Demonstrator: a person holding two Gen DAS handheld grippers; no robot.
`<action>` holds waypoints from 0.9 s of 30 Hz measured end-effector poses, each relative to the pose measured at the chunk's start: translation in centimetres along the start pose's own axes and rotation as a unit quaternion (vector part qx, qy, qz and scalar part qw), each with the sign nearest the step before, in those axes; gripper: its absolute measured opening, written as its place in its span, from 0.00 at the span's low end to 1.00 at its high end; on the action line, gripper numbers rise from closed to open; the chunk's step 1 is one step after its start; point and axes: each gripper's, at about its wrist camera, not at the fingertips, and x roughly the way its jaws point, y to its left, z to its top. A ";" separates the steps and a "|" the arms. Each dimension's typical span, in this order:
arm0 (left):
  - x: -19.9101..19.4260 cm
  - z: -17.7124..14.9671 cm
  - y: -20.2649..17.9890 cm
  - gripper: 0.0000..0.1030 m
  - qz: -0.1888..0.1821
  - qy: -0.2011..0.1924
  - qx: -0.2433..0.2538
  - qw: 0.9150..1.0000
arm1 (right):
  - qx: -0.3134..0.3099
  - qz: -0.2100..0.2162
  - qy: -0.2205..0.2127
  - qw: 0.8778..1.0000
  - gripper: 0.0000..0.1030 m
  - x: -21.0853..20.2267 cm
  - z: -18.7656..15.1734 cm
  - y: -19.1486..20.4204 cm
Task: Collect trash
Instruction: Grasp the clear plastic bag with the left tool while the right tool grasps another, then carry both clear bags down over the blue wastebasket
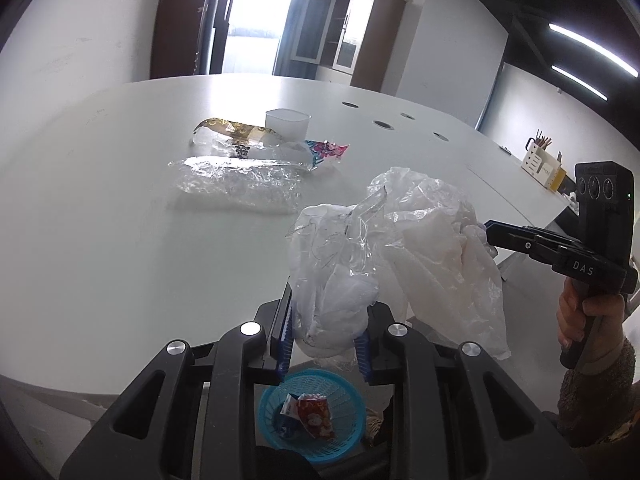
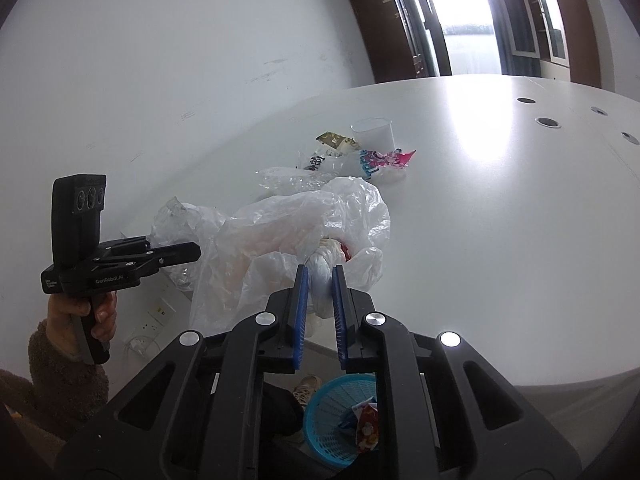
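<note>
Left wrist view shows the broad white worktop point(image 1: 100, 208) filling most of the scene, its near edge curving just ahead of the camera. Held up above that edge is a large crumpled translucent white plastic bag point(image 1: 432, 248), gripped at both ends. The left gripper point(image 1: 324, 344) has its blue-padded fingers point(image 1: 285, 340) pressed narrow onto a bunched fold at the bag's lower left, while the right gripper point(image 1: 490, 227), seen from the side with a hand point(image 1: 576, 320) in a brown fuzzy sleeve on its handle, bites into the bag's far right side.

In the right wrist view the right gripper point(image 2: 320, 288) clamps its fingers point(image 2: 301, 300) nearly together on a twisted neck of the same bag point(image 2: 288, 240), and the left gripper point(image 2: 192, 252) reaches in from the left.

Below the worktop edge, on the floor, stands a round blue plastic mesh basket point(image 1: 348, 404), holding a red-and-white snack wrapper point(image 1: 316, 420).

Farther back on the worktop lies a flat clear cellophane wrapper point(image 1: 240, 182). Just behind it sit a gold-and-clear printed wrapper point(image 1: 236, 132), a small translucent white plastic cup point(image 1: 288, 124) and a pink-and-blue candy wrapper point(image 1: 326, 152), all close together and well apart from the lifted bag.
</note>
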 end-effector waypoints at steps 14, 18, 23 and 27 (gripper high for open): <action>-0.2 -3.2 -0.5 0.23 -0.007 0.018 -0.010 1.000 | -0.004 -0.006 0.006 1.000 0.05 -1.8 -3.0 1.8; -1.1 -4.0 -1.0 0.23 -0.010 0.022 -0.002 1.000 | -0.008 0.002 0.003 1.000 0.05 -2.9 -3.5 2.6; -1.8 -4.8 -1.3 0.23 -0.010 0.025 0.007 1.000 | -0.022 0.000 0.013 1.000 0.05 -4.2 -5.2 4.1; -1.6 -5.8 -1.4 0.23 -0.014 0.035 0.008 0.999 | -0.031 0.000 0.030 0.999 0.05 -4.6 -6.8 5.3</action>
